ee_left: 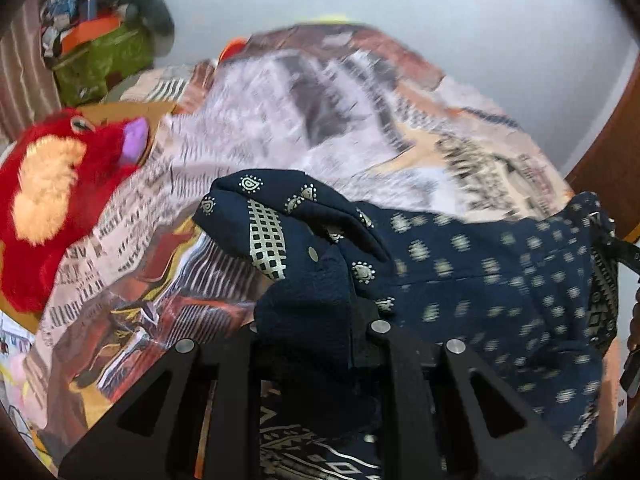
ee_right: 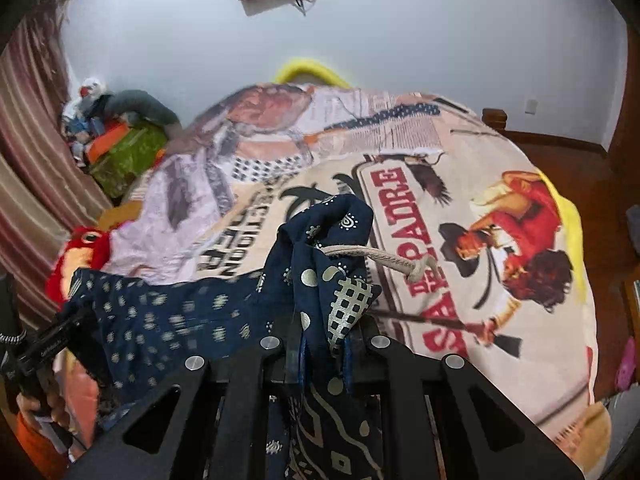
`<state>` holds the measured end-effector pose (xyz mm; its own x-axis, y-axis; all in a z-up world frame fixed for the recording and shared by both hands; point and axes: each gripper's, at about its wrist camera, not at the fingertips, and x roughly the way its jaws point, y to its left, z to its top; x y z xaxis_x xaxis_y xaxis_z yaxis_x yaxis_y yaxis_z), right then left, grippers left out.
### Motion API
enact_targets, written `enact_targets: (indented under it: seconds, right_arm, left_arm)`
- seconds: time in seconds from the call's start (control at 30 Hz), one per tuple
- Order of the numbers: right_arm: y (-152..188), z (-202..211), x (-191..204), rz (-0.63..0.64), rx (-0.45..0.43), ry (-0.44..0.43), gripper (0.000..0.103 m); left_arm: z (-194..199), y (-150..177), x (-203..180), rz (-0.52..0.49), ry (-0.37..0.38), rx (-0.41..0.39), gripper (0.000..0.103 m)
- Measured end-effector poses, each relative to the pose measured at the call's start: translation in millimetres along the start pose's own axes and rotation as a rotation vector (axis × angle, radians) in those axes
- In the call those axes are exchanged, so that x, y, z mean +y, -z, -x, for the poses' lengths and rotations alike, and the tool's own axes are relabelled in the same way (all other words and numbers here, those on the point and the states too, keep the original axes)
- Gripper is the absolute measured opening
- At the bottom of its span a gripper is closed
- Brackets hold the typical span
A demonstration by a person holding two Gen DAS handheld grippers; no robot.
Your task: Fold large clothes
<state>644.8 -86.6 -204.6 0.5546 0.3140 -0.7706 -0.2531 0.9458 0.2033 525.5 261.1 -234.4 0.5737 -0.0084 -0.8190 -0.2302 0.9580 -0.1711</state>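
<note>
A navy garment with silver print [ee_left: 472,280] hangs stretched between both grippers above a bed. My left gripper [ee_left: 316,320] is shut on one bunched corner of it; the cloth covers the fingertips. My right gripper [ee_right: 320,340] is shut on the other corner [ee_right: 332,264], where a beige drawstring [ee_right: 380,258] loops out. In the right wrist view the garment [ee_right: 160,320] runs left to the left gripper [ee_right: 48,344]. In the left wrist view the right gripper [ee_left: 624,252] shows at the right edge.
The bed carries a printed blanket [ee_right: 460,208] with a cowboy picture and large letters. A red plush toy [ee_left: 52,192] lies at the bed's left. A green box with clutter [ee_left: 100,60] stands by the striped curtain [ee_right: 28,128]. A wooden floor [ee_right: 568,152] lies right.
</note>
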Motion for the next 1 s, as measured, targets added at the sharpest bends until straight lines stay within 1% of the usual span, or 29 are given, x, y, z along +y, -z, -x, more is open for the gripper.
enact_targets:
  seconds: [0.1, 0.17, 0.2, 0.23, 0.27, 0.3, 0.33, 0.47, 0.5, 0.57, 0.6, 0.63, 0.67, 0.7, 0.73, 0.87, 0.93, 1.0]
  right_arm:
    - [5.6, -10.7, -7.6, -0.009, 0.009, -0.005, 0.011]
    - [9.6, -10.4, -11.2, 0.013, 0.01, -0.004, 0.013]
    - [11.6, -8.6, -11.1, 0.031, 0.016, 0.009, 0.019]
    - [12.5, -7.9, -10.6, 0.044, 0.023, 0.027, 0.03]
    - [16.5, -3.5, -10.2, 0.065, 0.037, 0.063, 0.037]
    - [19.4, 0.9, -9.9, 0.077, 0.037, 0.074, 0.052]
    - [22.9, 7.1, -9.7, 0.091, 0.028, 0.075, 0.058]
    - [40.1, 43.6, -3.2, 0.16, -0.001, 0.106, 0.059]
    - [44.4, 54.4, -0.8, 0.171, -0.008, 0.105, 0.059]
    - [54.1, 79.4, 4.6, 0.19, -0.028, 0.101, 0.06]
    - [61.0, 97.6, 8.9, 0.201, -0.044, 0.1, 0.063]
    - [64.8, 107.2, 11.2, 0.206, -0.054, 0.098, 0.067]
    - [72.0, 125.2, 15.0, 0.213, -0.075, 0.088, 0.068]
    - [78.1, 139.5, 18.7, 0.219, -0.092, 0.08, 0.07]
    - [85.8, 157.1, 23.1, 0.226, -0.108, 0.065, 0.073]
    - [112.3, 206.7, 34.4, 0.235, -0.148, 0.028, 0.078]
    - [129.1, 232.0, 41.9, 0.25, -0.168, 0.02, 0.081]
    - [143.3, 249.0, 46.5, 0.254, -0.181, 0.016, 0.082]
  left_arm:
    - [-10.0, 5.8, 11.4, 0.006, 0.018, 0.014, 0.021]
    - [-10.0, 8.2, 13.2, -0.002, 0.006, 0.017, 0.024]
    - [-7.9, 9.3, 13.6, -0.012, -0.016, 0.018, 0.029]
    - [-5.8, 10.1, 14.2, -0.016, -0.029, 0.019, 0.036]
    - [-1.7, 11.1, 15.4, -0.017, -0.051, 0.019, 0.04]
    - [2.8, 11.4, 16.5, -0.016, -0.069, 0.016, 0.045]
    - [9.5, 12.6, 16.8, -0.02, -0.078, 0.011, 0.046]
    - [46.7, 18.5, 14.9, -0.049, -0.108, -0.018, 0.046]
    - [55.2, 20.8, 13.5, -0.06, -0.11, -0.025, 0.048]
    - [80.7, 28.1, 8.3, -0.099, -0.114, -0.048, 0.054]
    - [94.3, 32.6, 5.7, -0.121, -0.116, -0.064, 0.057]
    - [111.6, 39.2, 2.6, -0.146, -0.115, -0.086, 0.06]
    - [129.2, 46.9, -0.3, -0.166, -0.112, -0.108, 0.061]
    - [138.7, 50.5, -2.0, -0.173, -0.109, -0.121, 0.065]
    - [157.8, 60.5, -3.7, -0.182, -0.098, -0.142, 0.069]
    - [205.5, 92.4, -7.4, -0.207, -0.053, -0.182, 0.07]
    - [221.8, 108.7, -7.2, -0.209, -0.035, -0.19, 0.073]
    - [235.3, 128.6, -6.1, -0.204, -0.01, -0.183, 0.074]
